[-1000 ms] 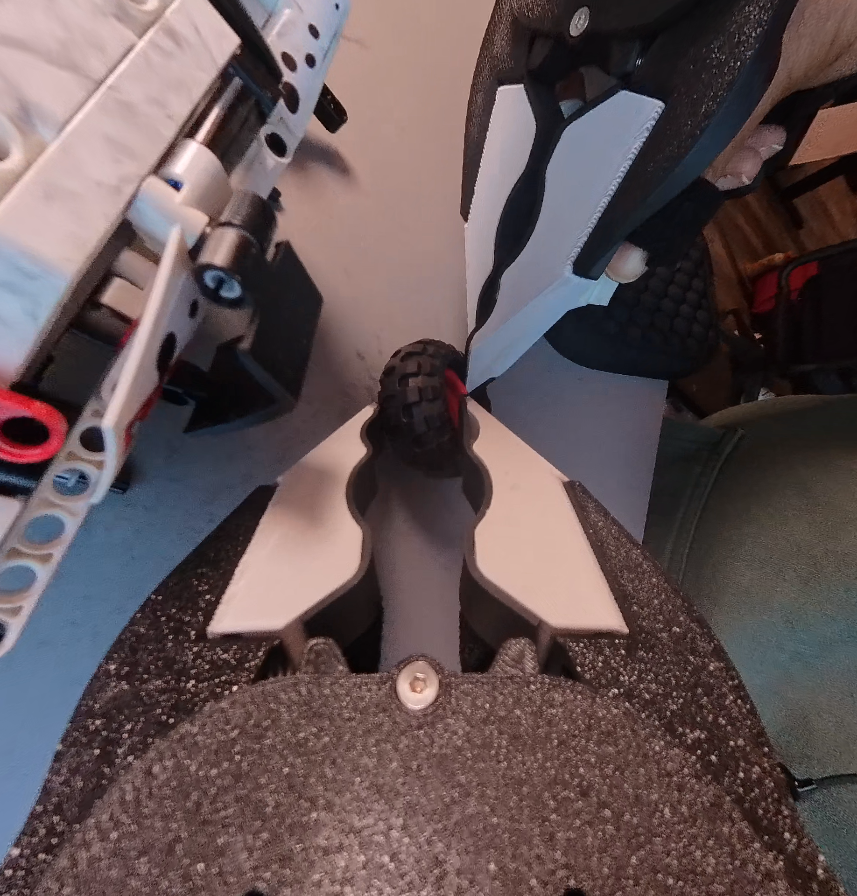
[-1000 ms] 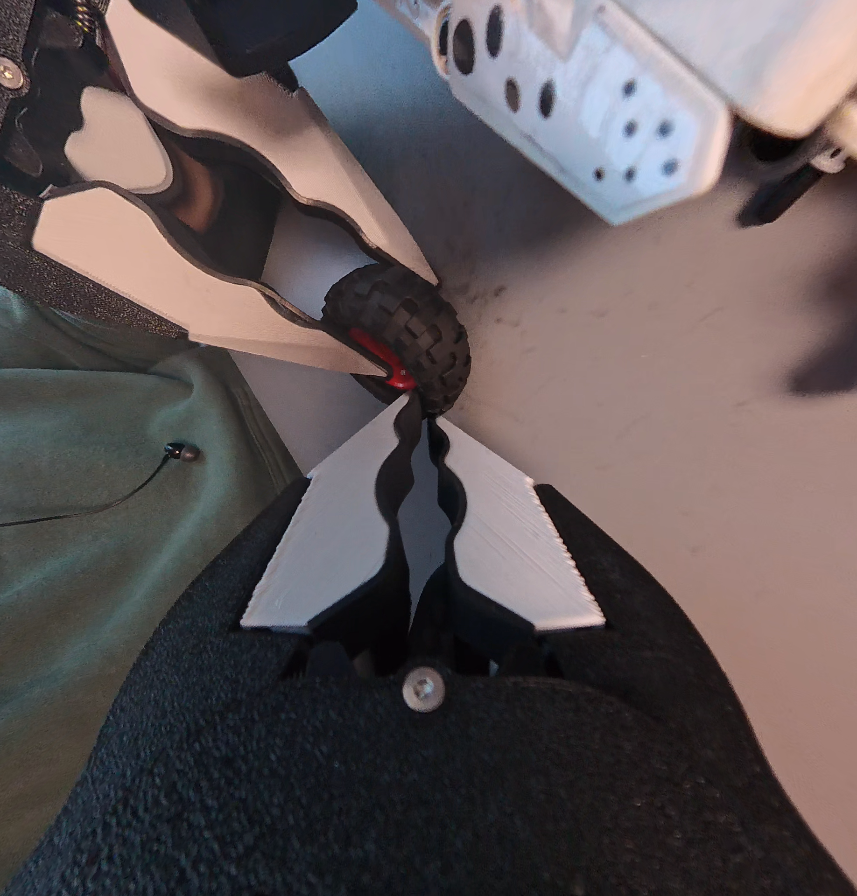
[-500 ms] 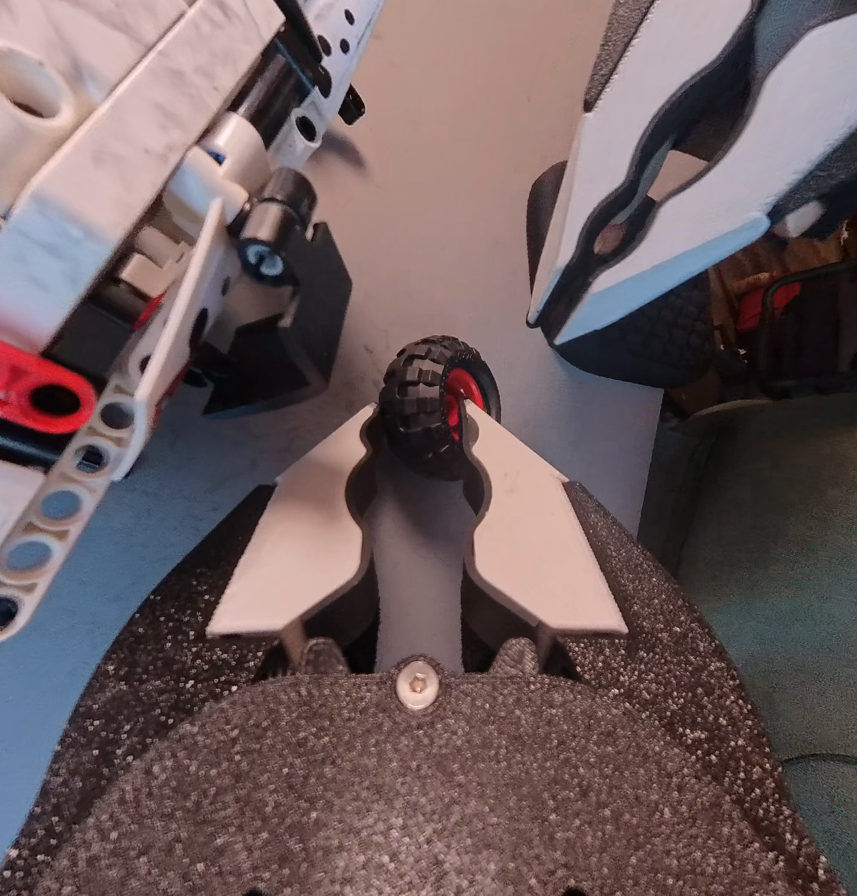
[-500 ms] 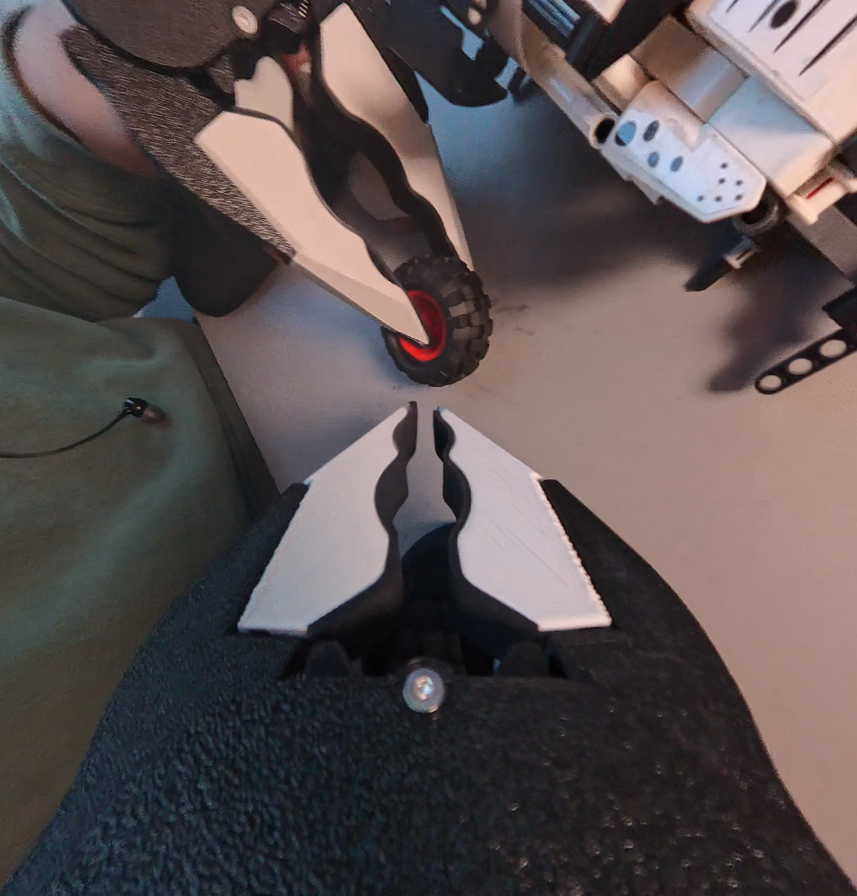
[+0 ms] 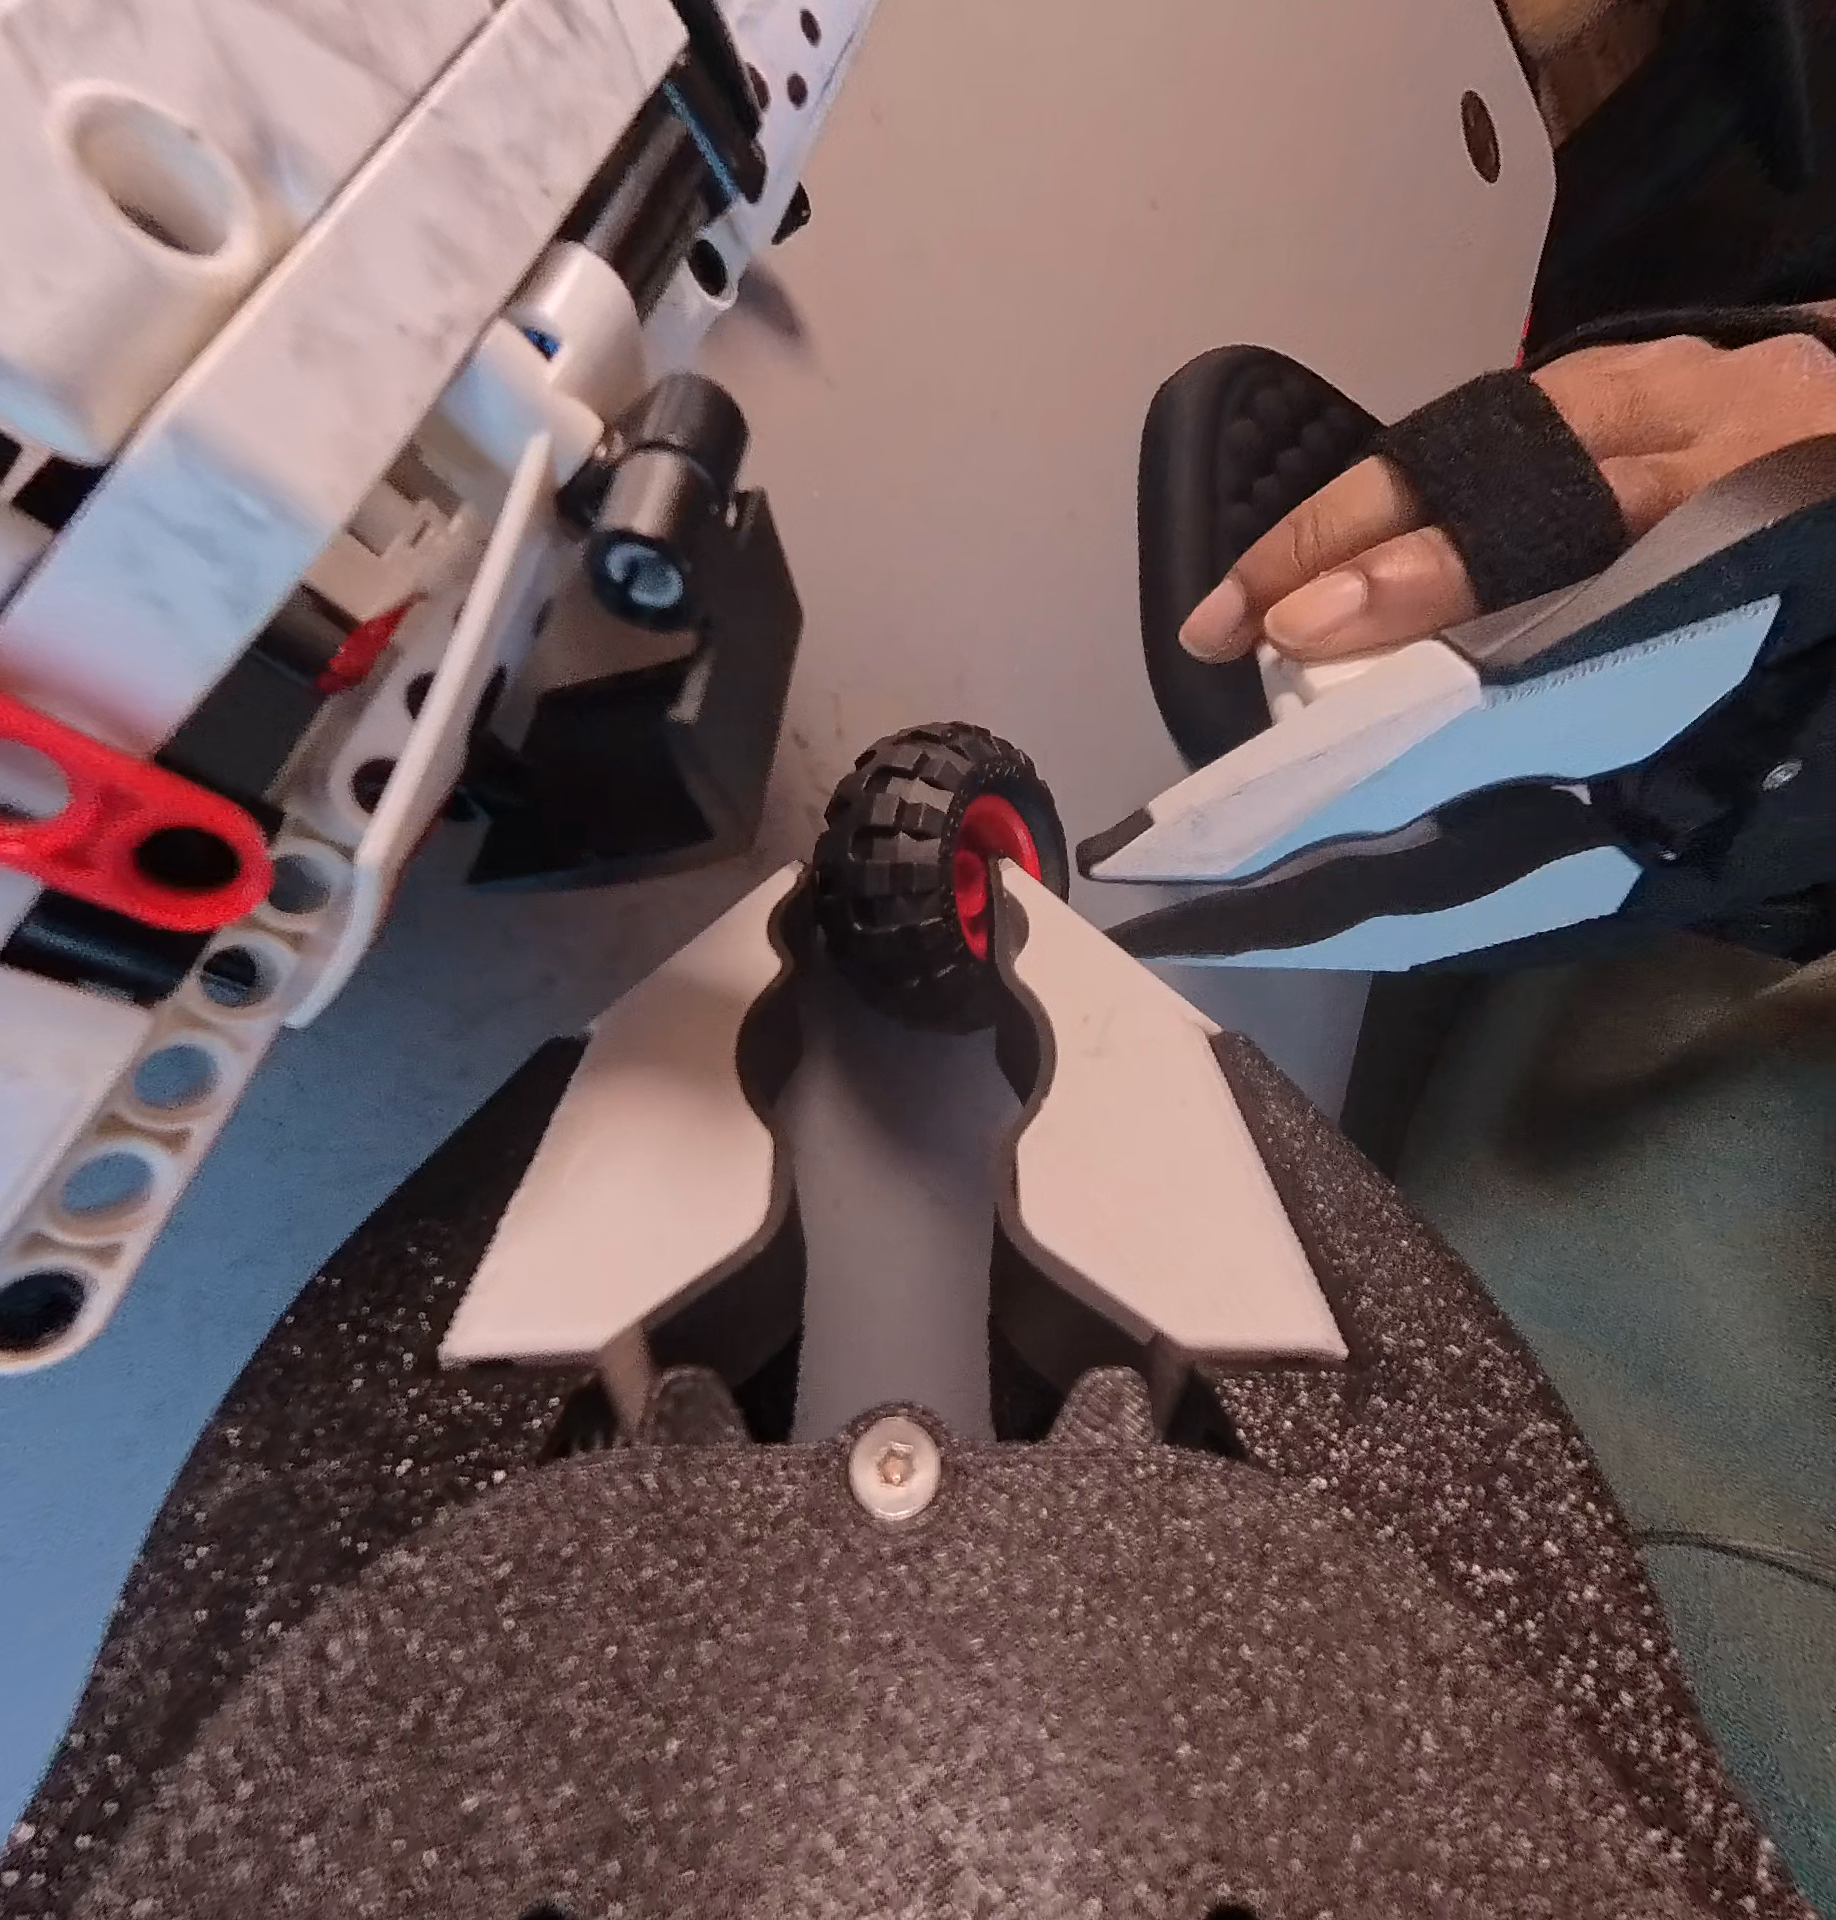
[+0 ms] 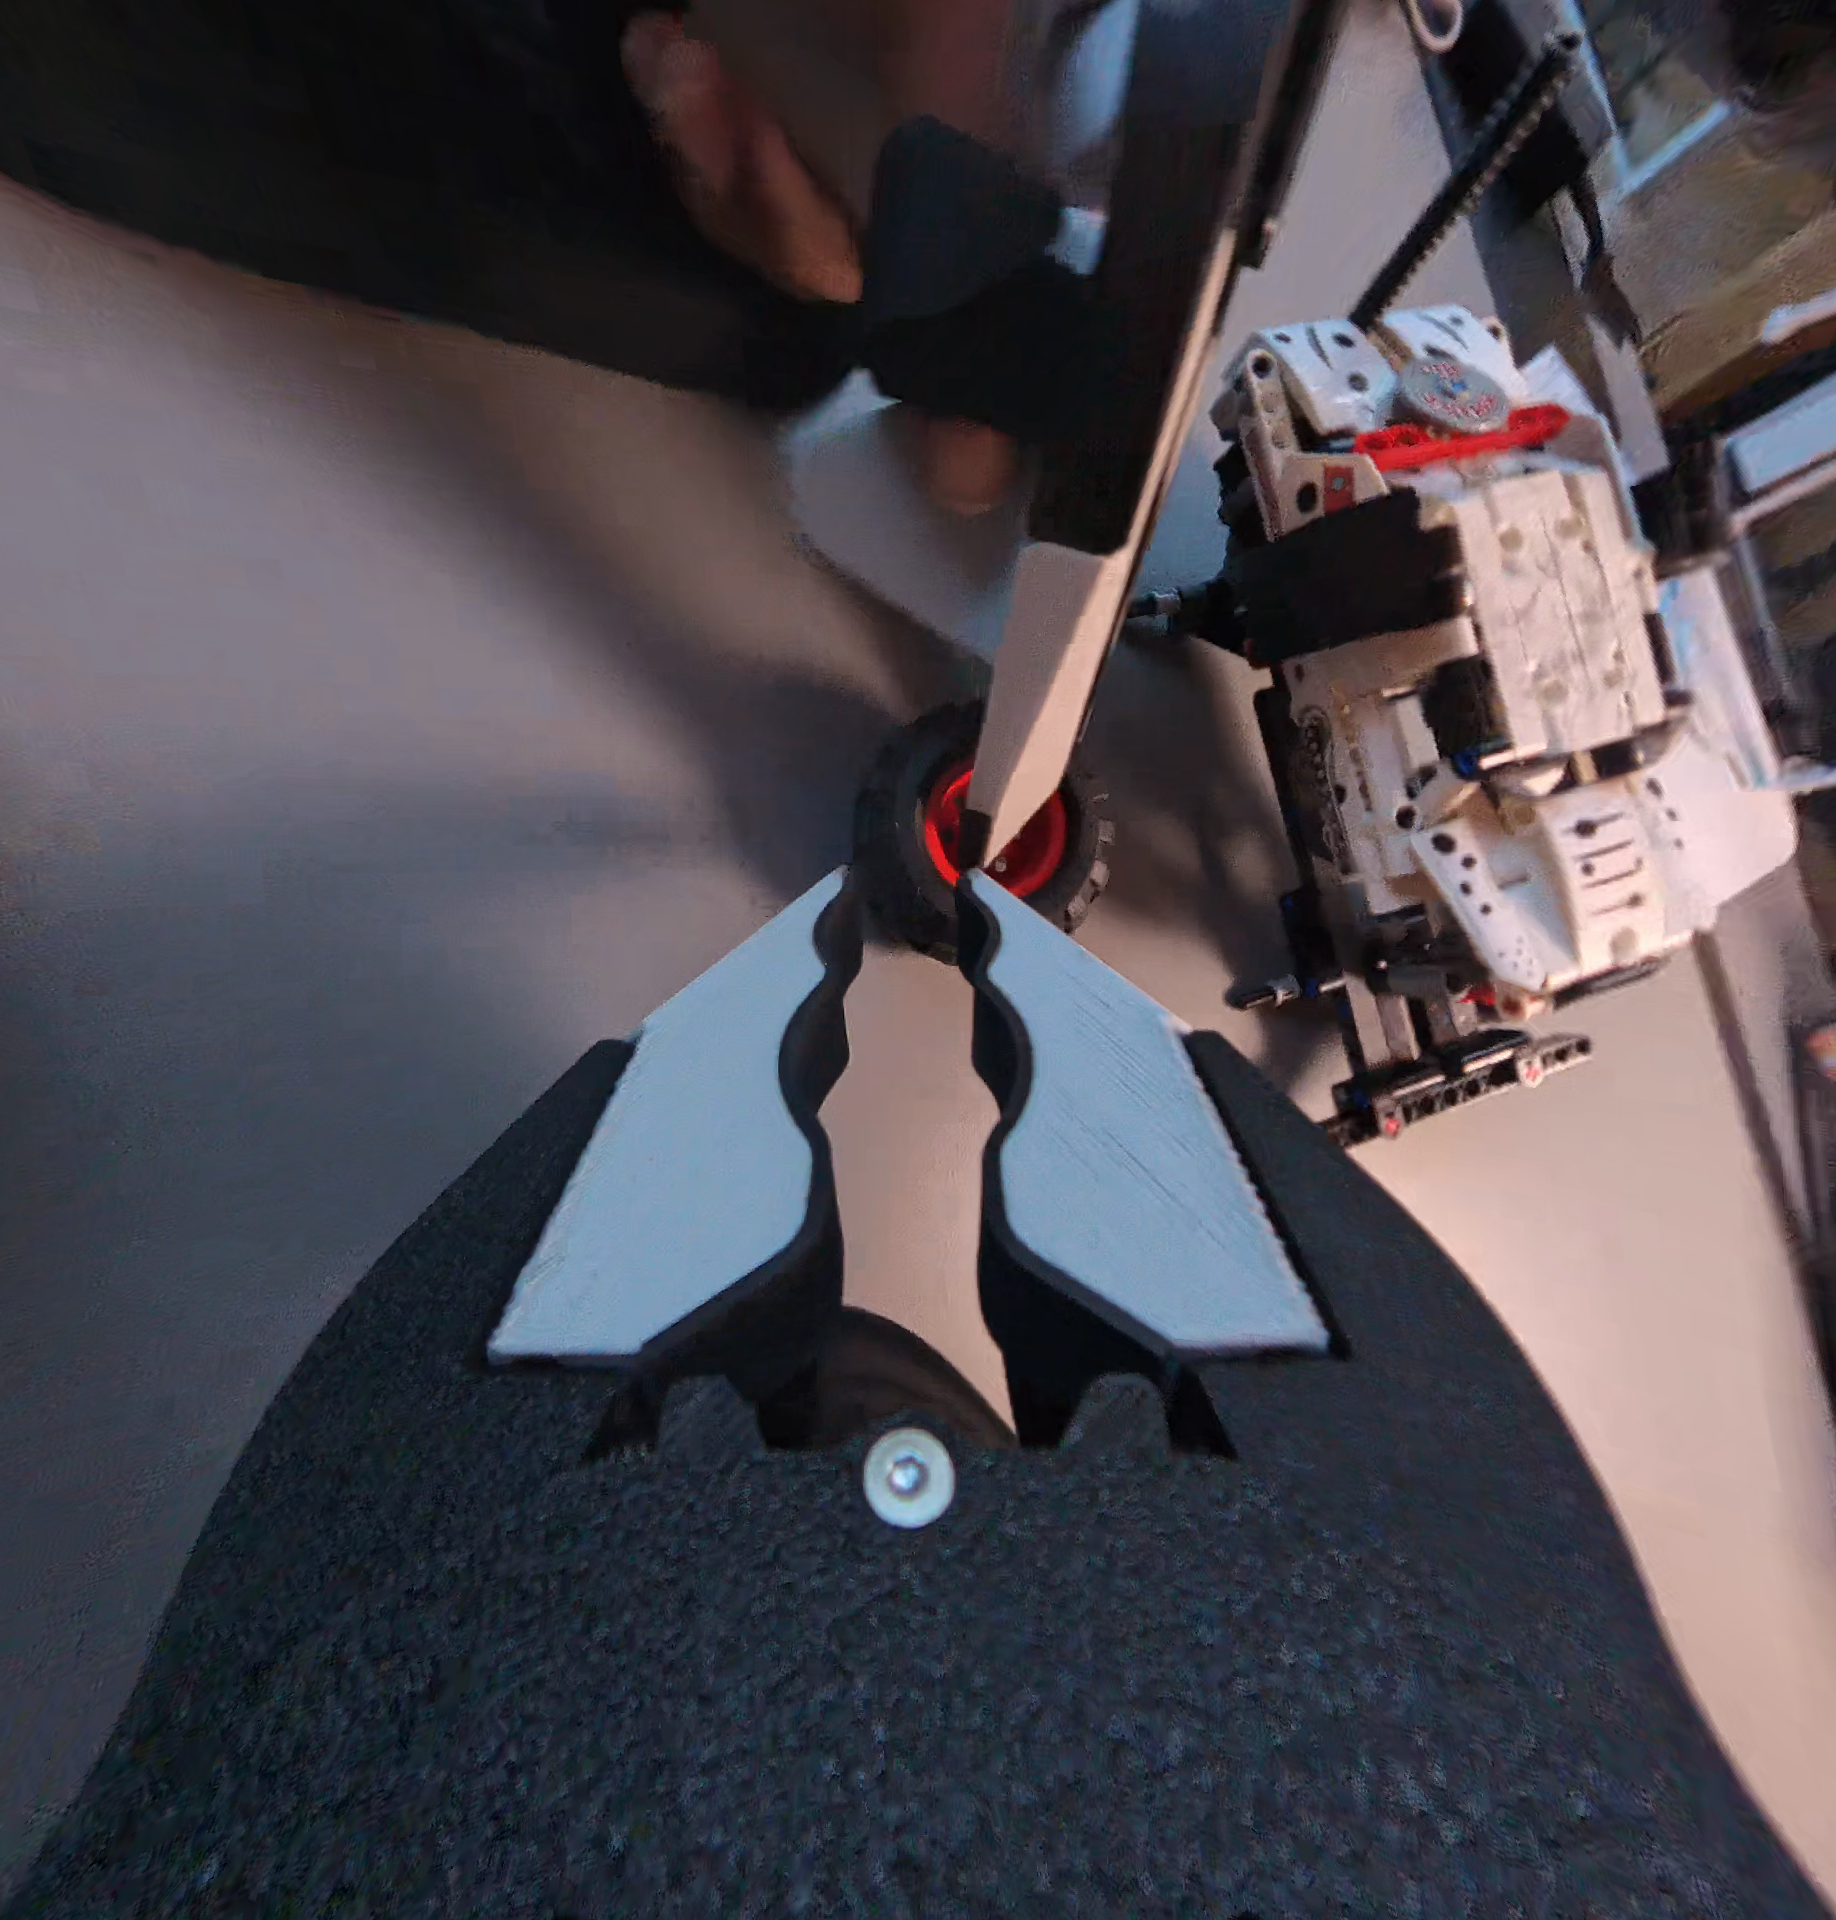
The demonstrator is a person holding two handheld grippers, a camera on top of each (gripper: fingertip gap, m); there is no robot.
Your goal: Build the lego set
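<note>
A small wheel [image 5: 909, 868] with a black knobbly tyre and a red hub is pinched between the tips of my left gripper [image 5: 898, 883], just above the grey table. My right gripper [image 6: 903, 883] is narrowly open, its tips right at the wheel's [image 6: 1028, 842] hub side; I cannot tell if they touch it. It also shows in the left wrist view [image 5: 1106, 894], coming in from the right. The white lego vehicle [image 5: 270, 416] stands close on the left, with a red beam [image 5: 114, 831]. In the right wrist view the vehicle [image 6: 1516, 727] is at the right.
A black dimpled object [image 5: 1246, 488] lies on the table [image 5: 1049, 312] behind the right gripper. The table's edge [image 5: 1350, 1039] runs close on the right, with green cloth [image 5: 1620, 1299] beyond. A person's hand [image 5: 1413, 540] holds the right gripper. Less than 4 cm separates the two grippers' tips.
The right gripper has swung down from above the wheel to level beside its hub, and its jaws have opened a little. The left gripper has kept hold of the wheel.
</note>
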